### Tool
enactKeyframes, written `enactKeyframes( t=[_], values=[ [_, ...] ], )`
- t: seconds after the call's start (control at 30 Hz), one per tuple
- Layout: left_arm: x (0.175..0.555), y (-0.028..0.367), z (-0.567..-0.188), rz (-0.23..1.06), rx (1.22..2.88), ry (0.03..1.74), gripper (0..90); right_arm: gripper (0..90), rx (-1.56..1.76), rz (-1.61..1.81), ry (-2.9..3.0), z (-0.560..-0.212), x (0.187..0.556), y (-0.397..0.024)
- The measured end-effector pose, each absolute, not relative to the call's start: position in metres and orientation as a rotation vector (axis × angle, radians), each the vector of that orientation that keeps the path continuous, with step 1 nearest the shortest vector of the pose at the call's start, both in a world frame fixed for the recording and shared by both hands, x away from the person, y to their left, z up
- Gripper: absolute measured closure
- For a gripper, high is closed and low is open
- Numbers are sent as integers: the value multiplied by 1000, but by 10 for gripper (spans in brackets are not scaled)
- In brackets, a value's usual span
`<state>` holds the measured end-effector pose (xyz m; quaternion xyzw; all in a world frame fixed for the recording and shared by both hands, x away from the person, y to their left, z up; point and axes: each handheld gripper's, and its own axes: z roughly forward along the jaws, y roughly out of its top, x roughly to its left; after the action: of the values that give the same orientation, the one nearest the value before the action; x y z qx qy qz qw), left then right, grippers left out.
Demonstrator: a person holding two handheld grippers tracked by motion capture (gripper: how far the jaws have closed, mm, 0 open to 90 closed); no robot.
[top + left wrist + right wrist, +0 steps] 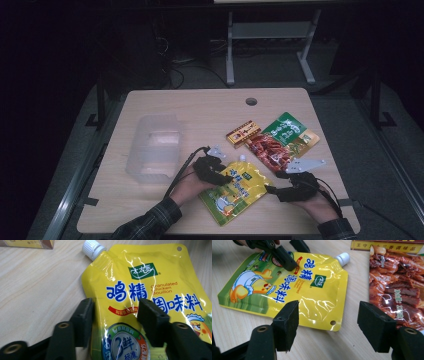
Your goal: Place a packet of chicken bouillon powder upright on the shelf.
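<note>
A yellow chicken bouillon pouch (pixel 237 190) with a white screw cap (pixel 242 158) lies flat on the wooden table (pixel 200 110). My left gripper (pixel 227 177) reaches over the pouch's left edge. In the left gripper view this gripper (pixel 115 312) is open, one pad beside the pouch (pixel 150 277) and the other above its printed face. My right gripper (pixel 272 187) lies just right of the pouch. In the right gripper view it (pixel 329 322) stands open, low over the table, facing the pouch's (pixel 317 297) corner with the punched hole. The left gripper (pixel 287 258) shows beyond.
A clear plastic container (pixel 152 147) stands to the left of the hands. A red and green snack bag (pixel 280 140) and a small brown box (pixel 243 133) lie behind the pouch. The table has a cable hole (pixel 251 101) near its far edge.
</note>
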<state>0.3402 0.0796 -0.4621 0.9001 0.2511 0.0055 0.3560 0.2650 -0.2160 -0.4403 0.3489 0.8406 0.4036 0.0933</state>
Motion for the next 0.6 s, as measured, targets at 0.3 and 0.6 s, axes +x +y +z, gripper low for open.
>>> enactKeyframes(
  t=[0.3, 0.6],
  values=[
    [343, 83, -464, 27, 2321, 631, 788, 328, 1024, 1200, 2486, -439, 265, -213],
    [343, 84, -463, 22, 2279, 638, 870, 307, 1038, 1213, 2459, -438, 265, -216]
  ],
)
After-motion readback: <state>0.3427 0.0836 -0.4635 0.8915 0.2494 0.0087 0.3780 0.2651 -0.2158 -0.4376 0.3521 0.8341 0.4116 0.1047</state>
